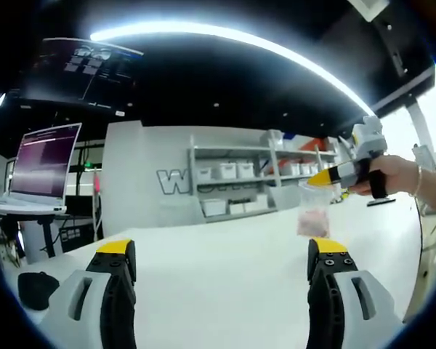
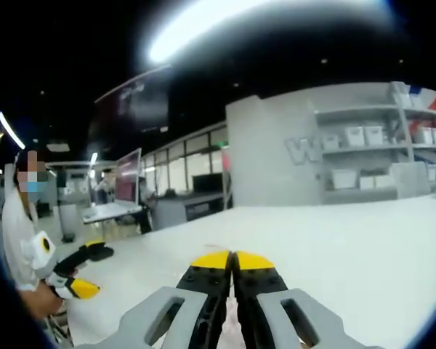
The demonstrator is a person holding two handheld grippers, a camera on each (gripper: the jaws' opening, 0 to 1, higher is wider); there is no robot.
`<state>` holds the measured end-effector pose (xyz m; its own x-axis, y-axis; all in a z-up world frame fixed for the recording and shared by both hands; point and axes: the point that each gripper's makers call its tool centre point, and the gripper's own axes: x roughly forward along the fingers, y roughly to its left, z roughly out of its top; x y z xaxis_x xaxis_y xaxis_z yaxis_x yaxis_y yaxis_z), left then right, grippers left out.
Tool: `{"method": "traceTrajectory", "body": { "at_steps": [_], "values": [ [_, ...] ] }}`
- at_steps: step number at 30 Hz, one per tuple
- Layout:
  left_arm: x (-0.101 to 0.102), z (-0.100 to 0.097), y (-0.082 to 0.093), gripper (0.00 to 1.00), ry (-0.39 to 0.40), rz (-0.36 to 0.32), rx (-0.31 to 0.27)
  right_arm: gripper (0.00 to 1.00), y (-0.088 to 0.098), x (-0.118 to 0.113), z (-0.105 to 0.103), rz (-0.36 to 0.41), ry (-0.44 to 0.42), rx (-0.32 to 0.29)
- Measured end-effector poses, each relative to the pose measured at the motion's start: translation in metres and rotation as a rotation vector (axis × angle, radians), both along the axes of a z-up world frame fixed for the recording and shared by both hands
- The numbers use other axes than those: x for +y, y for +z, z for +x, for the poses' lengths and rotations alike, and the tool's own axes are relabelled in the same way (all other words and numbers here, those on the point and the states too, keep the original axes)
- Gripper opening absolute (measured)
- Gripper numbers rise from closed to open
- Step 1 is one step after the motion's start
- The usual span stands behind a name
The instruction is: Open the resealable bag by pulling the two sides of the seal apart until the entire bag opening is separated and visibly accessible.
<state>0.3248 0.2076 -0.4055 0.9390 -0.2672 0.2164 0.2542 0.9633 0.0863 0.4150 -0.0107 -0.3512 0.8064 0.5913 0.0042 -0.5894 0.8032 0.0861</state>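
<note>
While the person stands over the broad white table, the left gripper sits low at six o'clock in the left gripper view, its two grey moulded jaws with black inner faces and yellow tips spread wide apart with nothing between them. Out at three o'clock in that view the right gripper comes in, held by a hand, and its yellow-tipped nose pinches the top edge of the resealable bag. The bag is a small clear plastic pouch, soft and slightly crumpled, hanging from that grip with something pale pink bunched in its lower half; whether its bottom touches the table I cannot tell.

From the right gripper view, that same gripper rises from six o'clock with its yellow tips pressed together, and a faint sliver of pale film shows in the seam below them. At eight o'clock there, the left gripper appears, jaws apart, with the person's white sleeve behind it.

Behind the table stands a matte grey wall with large pale lettering and open shelving stacked with white boxy bins. A glowing monitor leans at nine o'clock in the left gripper view, and a dark rounded object lies on the table at seven o'clock.
</note>
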Motion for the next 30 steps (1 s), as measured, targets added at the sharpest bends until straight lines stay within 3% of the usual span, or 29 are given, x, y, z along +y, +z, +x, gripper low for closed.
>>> {"method": "traceTrajectory", "body": {
  "at_steps": [10, 30],
  "values": [
    [-0.001, 0.000, -0.001, 0.96, 0.000, 0.000, 0.003, 0.00, 0.009, 0.008, 0.016, -0.005, 0.002, -0.005],
    [0.001, 0.001, -0.002, 0.96, -0.001, -0.004, 0.005, 0.00, 0.005, 0.014, 0.044, 0.001, -0.017, 0.029]
  ]
}}
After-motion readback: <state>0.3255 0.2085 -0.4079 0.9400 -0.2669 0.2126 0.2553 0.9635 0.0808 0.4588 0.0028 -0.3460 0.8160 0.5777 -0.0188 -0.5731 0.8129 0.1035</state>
